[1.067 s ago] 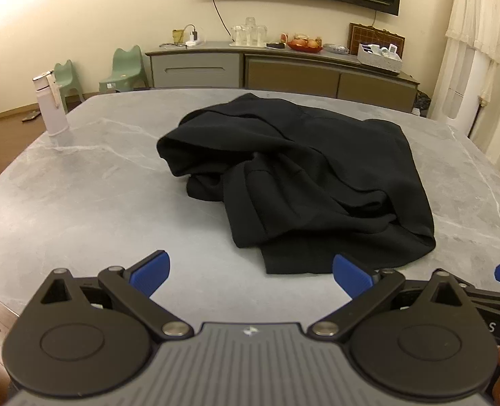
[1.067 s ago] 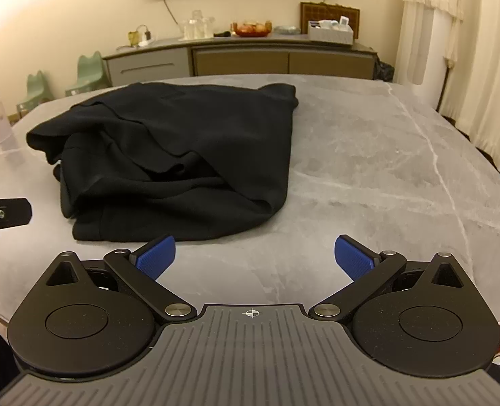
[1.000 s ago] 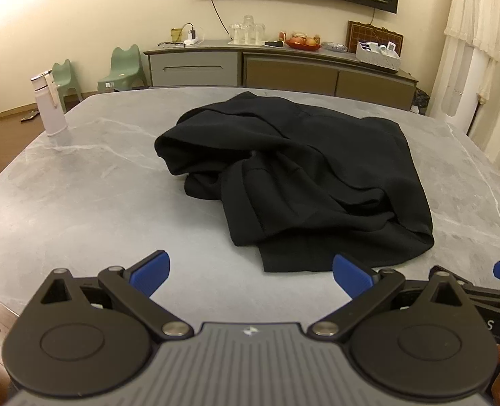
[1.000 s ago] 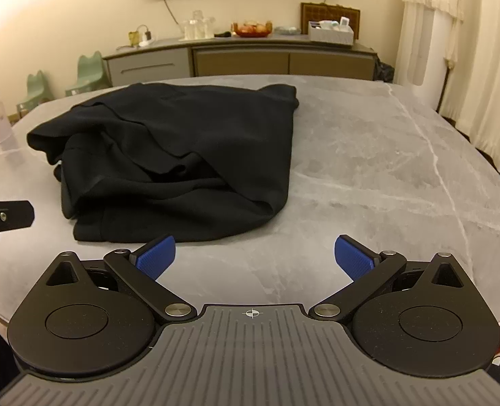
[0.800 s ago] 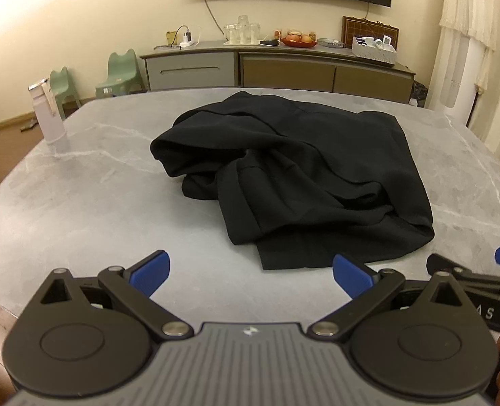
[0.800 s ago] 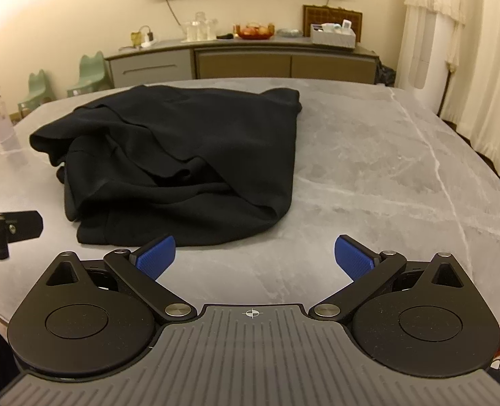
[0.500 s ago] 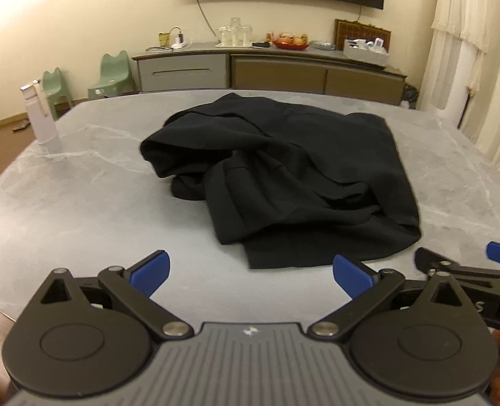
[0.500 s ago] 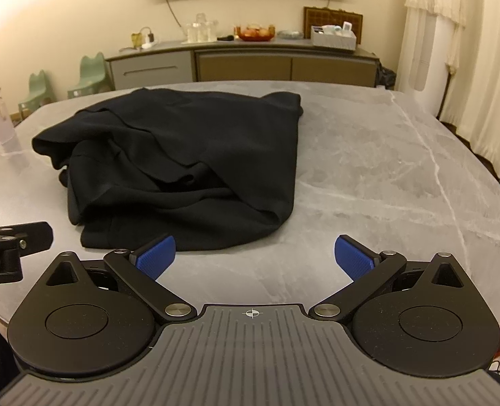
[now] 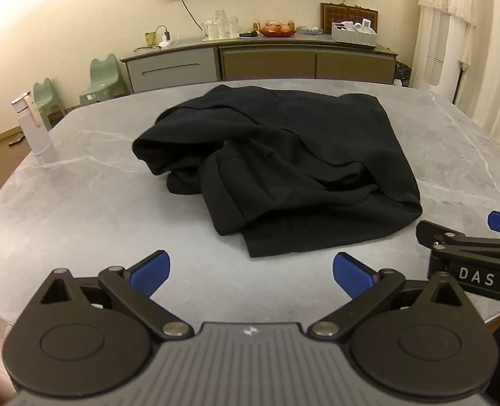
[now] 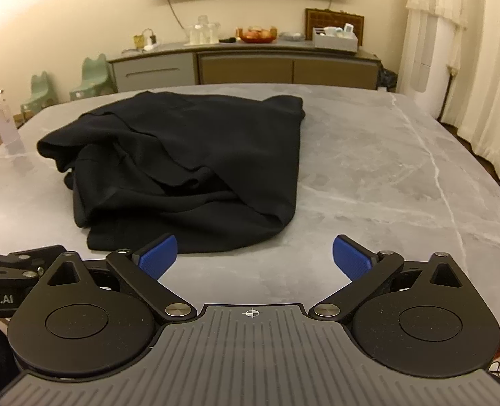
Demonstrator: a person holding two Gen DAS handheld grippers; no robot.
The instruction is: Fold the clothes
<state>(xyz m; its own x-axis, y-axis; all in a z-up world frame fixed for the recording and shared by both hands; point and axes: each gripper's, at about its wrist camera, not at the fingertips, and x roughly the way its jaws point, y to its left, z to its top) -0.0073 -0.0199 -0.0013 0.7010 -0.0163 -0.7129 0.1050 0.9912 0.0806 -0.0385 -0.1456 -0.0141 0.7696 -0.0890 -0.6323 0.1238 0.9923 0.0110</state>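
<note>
1. A black garment [image 9: 283, 169] lies rumpled in a loose heap on the middle of the grey marble table [image 9: 80, 209], with folds bunched at its left.
2. The left gripper [image 9: 251, 270] and the right gripper [image 10: 255, 252] are both spread wide, grasping nothing, at the near table edge just short of the cloth.
3. A white bottle [image 9: 33, 125] stands at the table's far left.
4. On the sideboard [image 9: 260, 57] behind sits a bowl of fruit [image 9: 278, 28] and a grey tray [image 9: 353, 32] of small items.

Warm, dim yellow indoor light; the wall [image 9: 64, 17] glares at upper left. Fisheye bends the edges; corners go dark.
</note>
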